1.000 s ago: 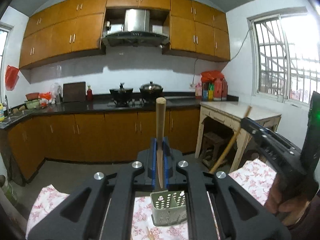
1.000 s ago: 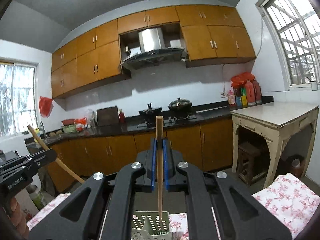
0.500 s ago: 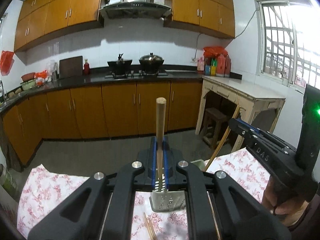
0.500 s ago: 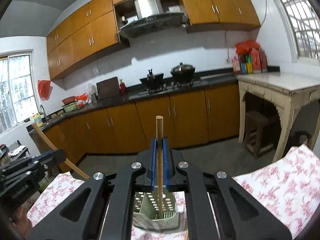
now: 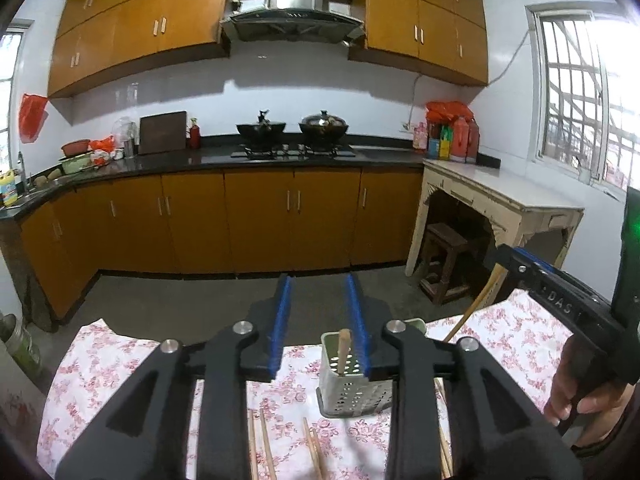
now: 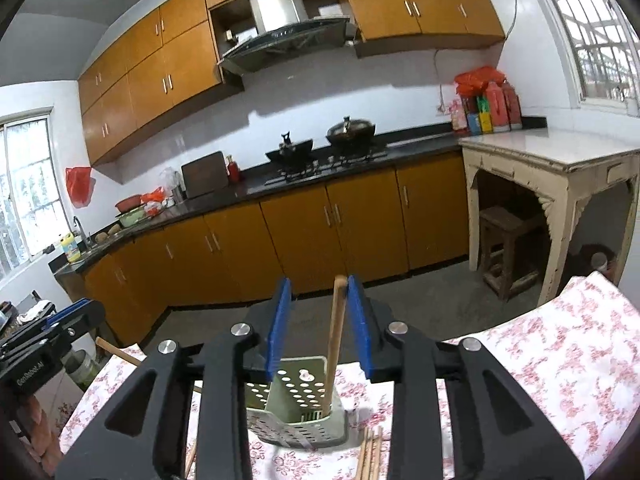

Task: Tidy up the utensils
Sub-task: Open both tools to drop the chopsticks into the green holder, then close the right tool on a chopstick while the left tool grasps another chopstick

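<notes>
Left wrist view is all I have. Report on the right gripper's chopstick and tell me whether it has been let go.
Observer: In the right wrist view the right gripper has its jaws opening. Its chopstick stands unclamped between the pads, close by one of them, with a clear gap to the other.
Operator: Now give me its lower end.
Observer: It is down inside the perforated holder, in the near corner on the picture's right.
</notes>
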Motion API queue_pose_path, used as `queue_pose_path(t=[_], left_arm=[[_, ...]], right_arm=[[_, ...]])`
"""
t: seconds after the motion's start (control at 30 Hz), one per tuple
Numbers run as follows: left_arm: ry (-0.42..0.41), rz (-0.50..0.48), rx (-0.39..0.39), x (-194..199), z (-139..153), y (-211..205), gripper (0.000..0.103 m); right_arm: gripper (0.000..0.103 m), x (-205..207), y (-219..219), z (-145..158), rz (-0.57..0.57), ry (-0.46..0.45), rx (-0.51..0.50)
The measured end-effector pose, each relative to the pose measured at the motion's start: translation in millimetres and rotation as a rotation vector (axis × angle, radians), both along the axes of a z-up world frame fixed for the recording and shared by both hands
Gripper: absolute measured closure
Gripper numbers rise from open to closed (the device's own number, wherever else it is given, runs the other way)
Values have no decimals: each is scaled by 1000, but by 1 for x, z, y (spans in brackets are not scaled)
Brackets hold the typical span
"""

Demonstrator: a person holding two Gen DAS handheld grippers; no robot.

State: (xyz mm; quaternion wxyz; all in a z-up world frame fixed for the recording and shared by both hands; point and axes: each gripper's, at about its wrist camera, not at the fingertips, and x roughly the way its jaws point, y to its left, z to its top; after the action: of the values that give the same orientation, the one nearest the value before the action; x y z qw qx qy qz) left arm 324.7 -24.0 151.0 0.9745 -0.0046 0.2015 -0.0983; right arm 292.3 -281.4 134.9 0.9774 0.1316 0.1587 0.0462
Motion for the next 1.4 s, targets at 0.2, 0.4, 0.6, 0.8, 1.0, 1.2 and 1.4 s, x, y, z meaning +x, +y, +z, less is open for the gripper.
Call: queue_pose_path(t=[0.2, 0.4, 0.6, 0.8, 1.0, 1.2, 1.4], left_arm=[[-43, 35, -33, -36, 10, 24, 65], [-22, 80, -12, -86, -22, 60, 56], [133, 139, 50, -106, -108, 89, 55], [310, 160, 6, -112, -176, 110, 55], [353, 126, -24, -118, -197, 116, 55], [378, 60, 1, -118, -209, 98, 56], [445, 13, 53, -108, -224, 75, 63]], right_arm=[[72, -32, -18, 13, -29, -43, 6], [63, -79, -46, -22, -93, 23, -68], [63, -84, -57, -116, -82, 298, -53], [64, -85, -29, -185, 25, 484, -40], [72, -80, -5, -215, 48, 559, -141], [95, -85, -18, -223, -31, 571, -163], [95, -80, -40, -220, -139, 597, -93]])
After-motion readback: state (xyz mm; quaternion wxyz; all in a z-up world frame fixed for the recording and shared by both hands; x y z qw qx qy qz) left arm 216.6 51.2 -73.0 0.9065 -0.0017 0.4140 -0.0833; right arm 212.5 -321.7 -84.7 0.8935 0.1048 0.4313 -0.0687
